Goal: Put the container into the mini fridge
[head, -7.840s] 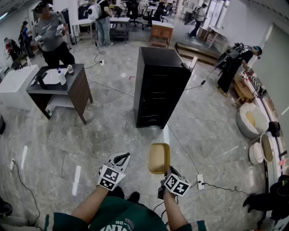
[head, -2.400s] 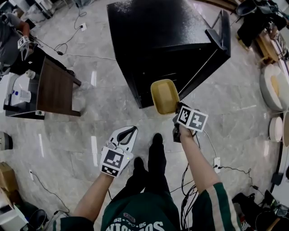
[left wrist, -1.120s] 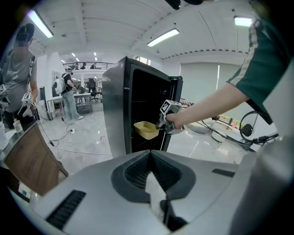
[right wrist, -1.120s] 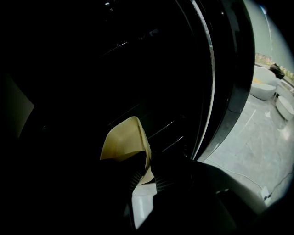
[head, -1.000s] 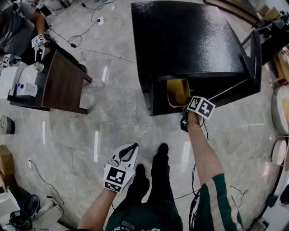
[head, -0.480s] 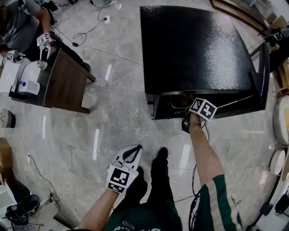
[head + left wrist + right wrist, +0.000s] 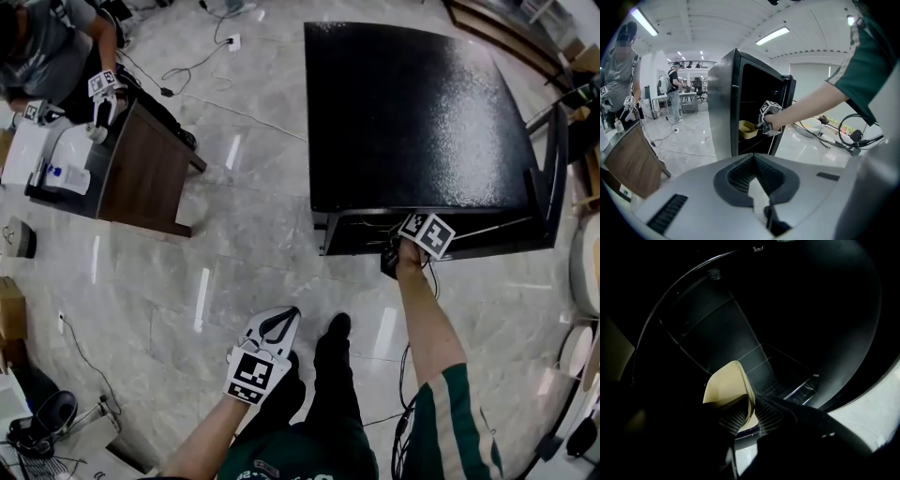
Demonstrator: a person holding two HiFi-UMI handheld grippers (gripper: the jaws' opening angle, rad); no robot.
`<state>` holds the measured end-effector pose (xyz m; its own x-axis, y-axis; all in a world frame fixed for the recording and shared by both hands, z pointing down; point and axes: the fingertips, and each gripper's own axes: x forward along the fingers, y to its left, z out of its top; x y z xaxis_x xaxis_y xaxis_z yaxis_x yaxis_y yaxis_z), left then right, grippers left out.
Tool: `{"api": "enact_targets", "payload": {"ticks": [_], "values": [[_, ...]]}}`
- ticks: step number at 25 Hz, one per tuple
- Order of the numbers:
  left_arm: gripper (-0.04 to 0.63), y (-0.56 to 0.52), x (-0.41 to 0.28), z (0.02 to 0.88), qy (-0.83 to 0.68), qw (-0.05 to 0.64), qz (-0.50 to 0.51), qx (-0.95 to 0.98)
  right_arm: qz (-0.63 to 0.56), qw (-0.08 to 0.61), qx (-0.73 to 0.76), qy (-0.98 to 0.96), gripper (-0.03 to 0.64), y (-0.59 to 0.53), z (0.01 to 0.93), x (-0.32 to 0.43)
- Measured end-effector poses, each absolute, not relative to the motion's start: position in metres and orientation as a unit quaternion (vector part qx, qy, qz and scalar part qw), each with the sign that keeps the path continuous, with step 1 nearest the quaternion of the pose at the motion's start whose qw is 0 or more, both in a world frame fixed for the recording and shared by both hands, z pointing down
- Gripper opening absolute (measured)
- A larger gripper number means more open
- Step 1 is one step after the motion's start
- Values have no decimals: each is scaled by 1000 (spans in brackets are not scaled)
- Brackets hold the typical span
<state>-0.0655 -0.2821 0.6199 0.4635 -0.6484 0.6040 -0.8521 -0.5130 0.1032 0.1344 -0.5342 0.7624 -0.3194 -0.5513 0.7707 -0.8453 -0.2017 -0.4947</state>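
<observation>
The black mini fridge (image 7: 412, 122) stands with its door (image 7: 555, 159) swung open to the right. In the left gripper view the yellow container (image 7: 747, 129) sits just inside the fridge (image 7: 725, 108) opening, held by my right gripper (image 7: 759, 128). The right gripper view shows my right gripper (image 7: 750, 411) shut on the near rim of the container (image 7: 726, 385), above a wire shelf (image 7: 785, 373) in the dark interior. From the head view only its marker cube (image 7: 427, 234) shows at the fridge front; the container is hidden under the fridge top. My left gripper (image 7: 289, 313) hangs shut and empty over the floor.
A dark wooden side table (image 7: 141, 169) stands left of the fridge, with a person (image 7: 47, 42) behind it. Cables (image 7: 405, 412) trail on the marble floor by my feet (image 7: 330, 342). White round objects (image 7: 586, 272) lie at the right edge.
My right gripper has carried the yellow container from in front of the fridge into its opening, out of the head view's sight. My left gripper has stayed low and shut.
</observation>
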Motion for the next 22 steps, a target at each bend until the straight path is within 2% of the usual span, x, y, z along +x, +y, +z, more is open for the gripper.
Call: {"api": "enact_targets", "payload": {"ticks": [8,19,22], "values": [[14,-274,-64,616,-443,198,256,836,462,73,575,-671,49,-544,731,144],[14,-252,-59,590,-423,174,243,856,410,85,575,-703,48,-456,688,140],[14,-239,-57,585,-417,169,243,859,361,111,570,-730,48,-423,677,132]]}}
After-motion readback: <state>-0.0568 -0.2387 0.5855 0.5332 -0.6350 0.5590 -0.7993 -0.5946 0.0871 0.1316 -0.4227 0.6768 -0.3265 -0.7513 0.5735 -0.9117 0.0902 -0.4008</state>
